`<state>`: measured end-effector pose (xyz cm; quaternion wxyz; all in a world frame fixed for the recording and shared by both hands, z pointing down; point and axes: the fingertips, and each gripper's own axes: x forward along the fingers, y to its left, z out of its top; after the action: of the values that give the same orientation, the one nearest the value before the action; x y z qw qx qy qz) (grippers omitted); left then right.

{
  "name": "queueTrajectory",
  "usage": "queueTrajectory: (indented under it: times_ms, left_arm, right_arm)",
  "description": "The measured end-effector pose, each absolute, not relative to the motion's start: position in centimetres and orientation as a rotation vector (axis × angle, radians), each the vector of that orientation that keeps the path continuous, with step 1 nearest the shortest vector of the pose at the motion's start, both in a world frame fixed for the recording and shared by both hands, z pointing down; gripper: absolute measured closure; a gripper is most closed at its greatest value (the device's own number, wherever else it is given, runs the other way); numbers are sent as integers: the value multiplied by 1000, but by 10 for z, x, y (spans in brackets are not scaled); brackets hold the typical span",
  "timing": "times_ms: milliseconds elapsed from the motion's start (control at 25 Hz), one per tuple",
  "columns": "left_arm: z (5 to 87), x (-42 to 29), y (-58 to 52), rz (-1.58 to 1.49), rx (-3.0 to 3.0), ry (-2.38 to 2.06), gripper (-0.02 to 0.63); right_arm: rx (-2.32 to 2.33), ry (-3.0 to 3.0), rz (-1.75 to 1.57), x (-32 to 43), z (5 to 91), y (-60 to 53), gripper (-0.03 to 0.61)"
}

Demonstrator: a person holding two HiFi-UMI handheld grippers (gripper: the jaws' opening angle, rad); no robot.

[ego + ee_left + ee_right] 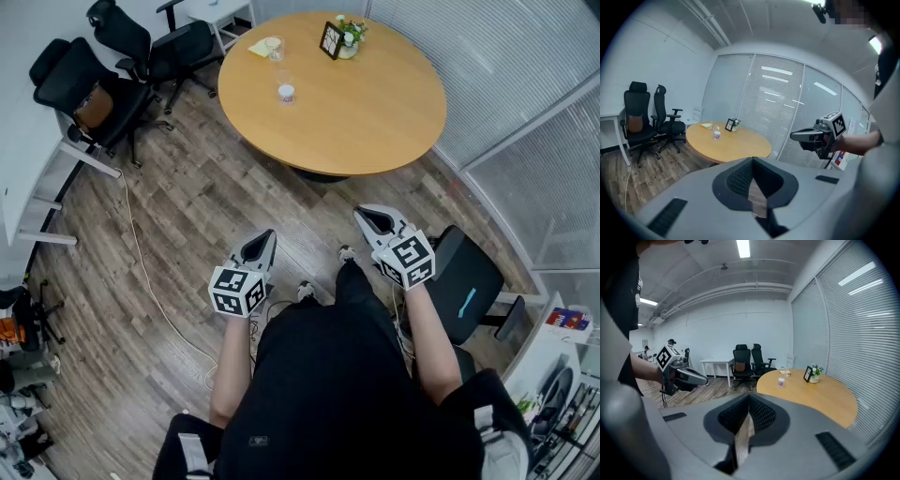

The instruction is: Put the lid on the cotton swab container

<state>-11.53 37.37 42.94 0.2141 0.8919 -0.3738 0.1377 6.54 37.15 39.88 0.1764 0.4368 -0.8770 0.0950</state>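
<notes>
Round table: well apart from us; long reach needed, overshoot at arrival could sweep items off.
Dark chair: just beside right gripper; we could snag it on step forward.
Left gripper, right gripper: both jaws pressed together, nothing held; arriving unopened would knock target.
Cotton swab container: upright on table, light by our judgement, tips easily.
Clear item beyond it: possibly lid; we cannot confirm, wrong pick possible.
</notes>
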Motion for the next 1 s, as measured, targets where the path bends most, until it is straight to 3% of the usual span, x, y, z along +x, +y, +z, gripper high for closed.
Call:
queueTrajectory:
  times_ms: [1000]
  left_arm:
    - [432, -113, 360, 357, 2434, -1086, 618]
  right_arm:
    - [1177, -2490, 289, 68, 409, 349, 572]
